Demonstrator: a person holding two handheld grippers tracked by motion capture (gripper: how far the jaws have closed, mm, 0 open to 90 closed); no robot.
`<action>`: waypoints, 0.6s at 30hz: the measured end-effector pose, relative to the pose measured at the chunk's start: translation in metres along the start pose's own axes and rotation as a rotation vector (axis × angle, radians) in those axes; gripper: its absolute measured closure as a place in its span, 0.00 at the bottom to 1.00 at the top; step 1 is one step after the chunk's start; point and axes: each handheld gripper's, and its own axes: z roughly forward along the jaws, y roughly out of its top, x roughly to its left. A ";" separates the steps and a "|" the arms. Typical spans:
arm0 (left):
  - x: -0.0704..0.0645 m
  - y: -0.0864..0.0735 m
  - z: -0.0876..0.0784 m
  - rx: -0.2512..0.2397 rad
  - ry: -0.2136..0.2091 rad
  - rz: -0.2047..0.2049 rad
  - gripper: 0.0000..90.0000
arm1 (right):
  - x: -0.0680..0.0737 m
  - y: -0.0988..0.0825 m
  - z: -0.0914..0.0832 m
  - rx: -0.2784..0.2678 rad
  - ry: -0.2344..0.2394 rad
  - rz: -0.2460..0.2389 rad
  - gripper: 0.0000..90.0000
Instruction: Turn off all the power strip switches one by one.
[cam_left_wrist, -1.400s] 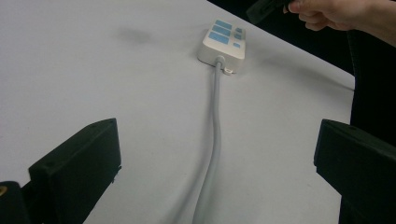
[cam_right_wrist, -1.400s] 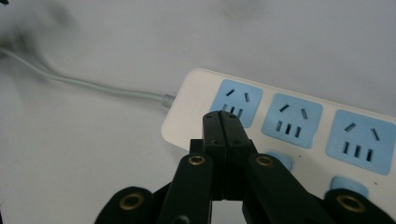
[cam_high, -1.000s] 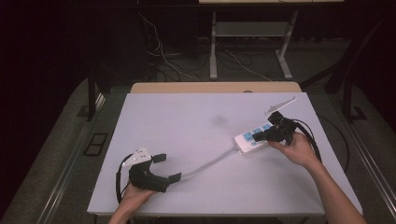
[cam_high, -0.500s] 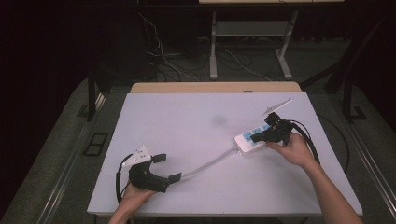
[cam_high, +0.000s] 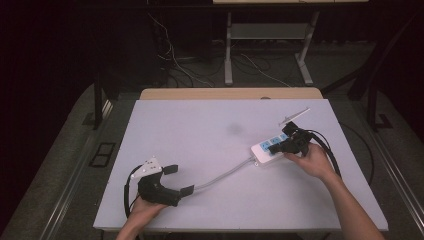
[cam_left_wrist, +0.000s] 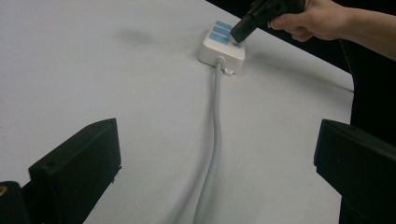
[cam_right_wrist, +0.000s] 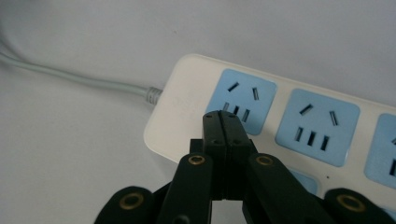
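Observation:
A white power strip with blue socket faces lies at the table's right, and its grey cable runs toward the front left. My right gripper is shut with nothing between its jaws. Its tips rest on the strip by the first socket, near the cable end. The left gripper view shows the same contact, with the right gripper on the strip. My left gripper stands open near the front left edge. The cable passes between its wide-apart jaws, untouched.
The white table top has bare room across its middle and back. A wooden edge borders the far side. Beyond it, loose cables and metal frame legs stand on the dark floor.
My right gripper has eased slightly down onto the cable end of the strip. The left gripper and the cable have not moved.

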 end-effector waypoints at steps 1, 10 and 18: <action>0.000 0.000 0.000 0.000 0.001 0.001 0.00 | 0.000 -0.001 0.001 0.002 -0.004 -0.001 1.00; -0.001 0.000 0.000 0.000 0.002 0.002 0.00 | 0.002 -0.001 0.001 0.001 -0.016 -0.022 1.00; -0.002 0.000 0.001 0.004 0.000 0.005 0.00 | 0.005 -0.002 0.002 -0.004 -0.040 -0.034 1.00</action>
